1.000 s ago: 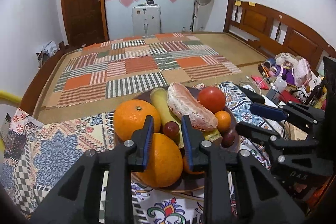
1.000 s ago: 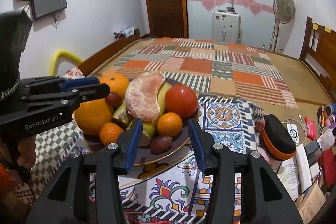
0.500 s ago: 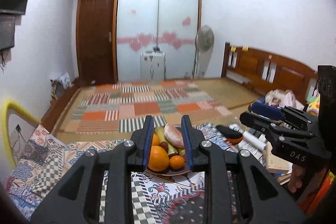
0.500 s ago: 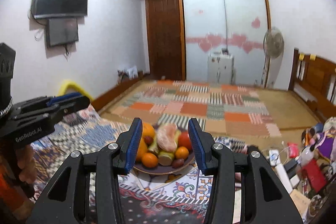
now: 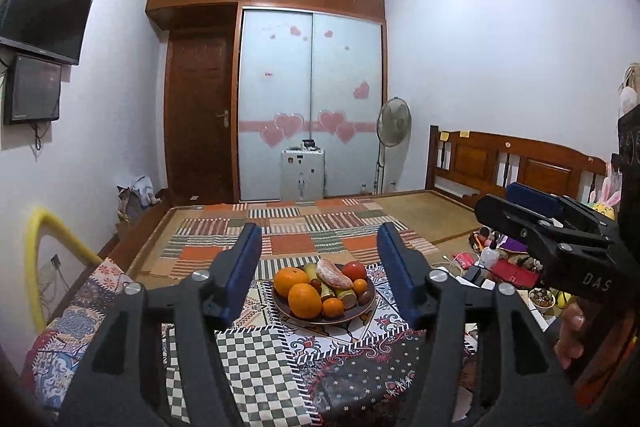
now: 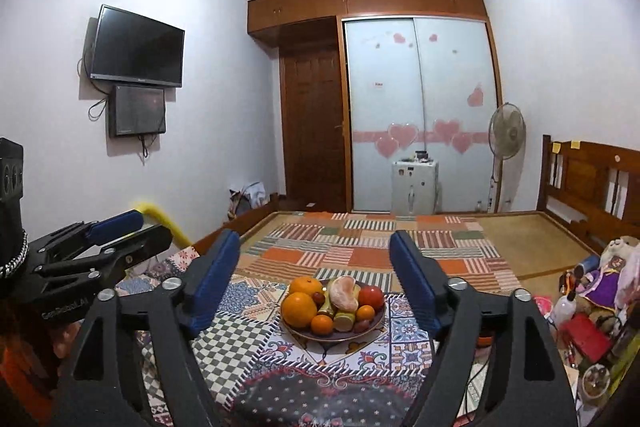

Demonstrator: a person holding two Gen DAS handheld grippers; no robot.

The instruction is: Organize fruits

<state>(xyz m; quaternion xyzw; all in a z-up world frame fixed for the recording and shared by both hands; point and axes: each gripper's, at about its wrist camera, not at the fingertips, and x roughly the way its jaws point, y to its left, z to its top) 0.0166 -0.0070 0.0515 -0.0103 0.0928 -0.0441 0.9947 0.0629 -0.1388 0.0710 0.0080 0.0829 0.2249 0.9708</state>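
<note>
A dark plate [image 5: 362, 312] [image 6: 370, 330] heaped with fruit sits on a patterned cloth: large oranges [image 5: 305, 300] [image 6: 299, 309], small oranges, a tomato [image 5: 354, 271] [image 6: 371, 298], a peeled pomelo wedge [image 5: 334, 275] [image 6: 344, 293], green-yellow pieces and dark grapes. My left gripper [image 5: 320, 269] and right gripper [image 6: 316, 277] hover well back from the plate, raised and pointing almost level. Both sets of jaws are opening, with nothing between them. Each gripper also shows at the edge of the other's view.
The patterned cloth [image 5: 256, 359] covers the near surface. Cluttered bottles, toys and boxes [image 6: 584, 311] lie to the right. Beyond stretch a patchwork mat [image 5: 304, 235], a wooden headboard [image 5: 516, 163], a fan [image 5: 394, 123], a small white appliance [image 6: 414, 187] and a wall television [image 6: 136, 47].
Both grippers pulled back and rose away from the plate, which now looks small and far. Their jaws have spread wide from nearly shut.
</note>
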